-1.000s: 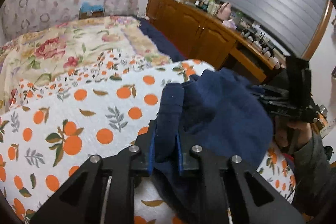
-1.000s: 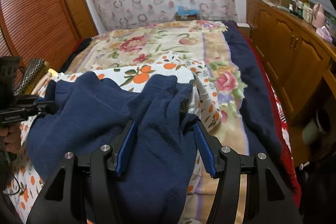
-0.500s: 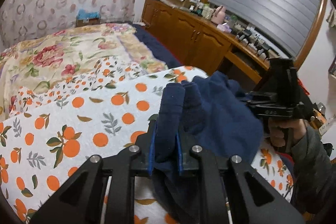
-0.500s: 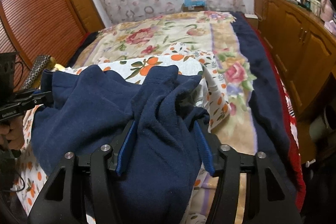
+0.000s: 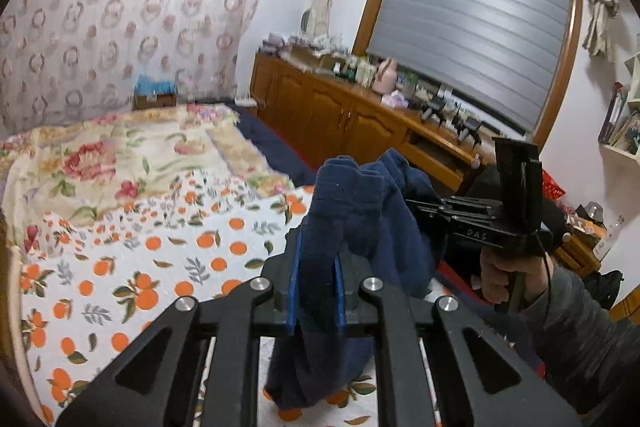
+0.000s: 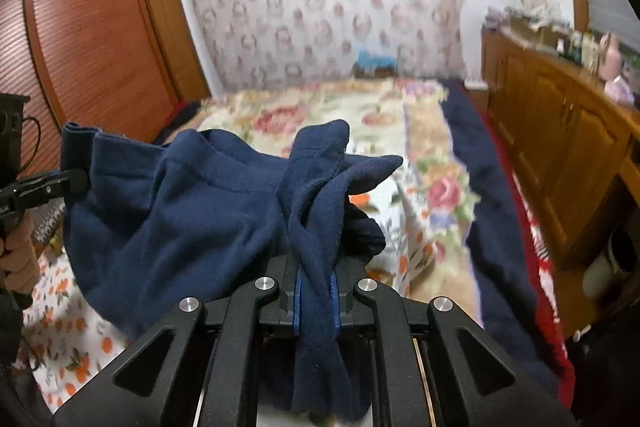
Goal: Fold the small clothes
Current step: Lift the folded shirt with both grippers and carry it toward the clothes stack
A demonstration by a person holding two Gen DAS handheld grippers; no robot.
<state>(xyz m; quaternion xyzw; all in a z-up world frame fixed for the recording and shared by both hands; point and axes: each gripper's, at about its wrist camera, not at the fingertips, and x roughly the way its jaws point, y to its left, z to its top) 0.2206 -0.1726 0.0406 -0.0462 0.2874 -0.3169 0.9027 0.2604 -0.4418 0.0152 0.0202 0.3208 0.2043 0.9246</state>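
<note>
Left wrist view: left hand-held gripper (image 5: 316, 285) clamped on navy fleece garment (image 5: 372, 227), lifted over the orange-print bed sheet (image 5: 120, 267)
Writing: "DAS" on right hand-held gripper (image 5: 424, 207)
Right wrist view: right one pinching the garment's other end

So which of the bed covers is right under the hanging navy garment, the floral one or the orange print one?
The orange-print sheet, white with oranges and leaves; the navy garment hangs above it, while the rose-patterned floral blanket lies farther back.
</note>
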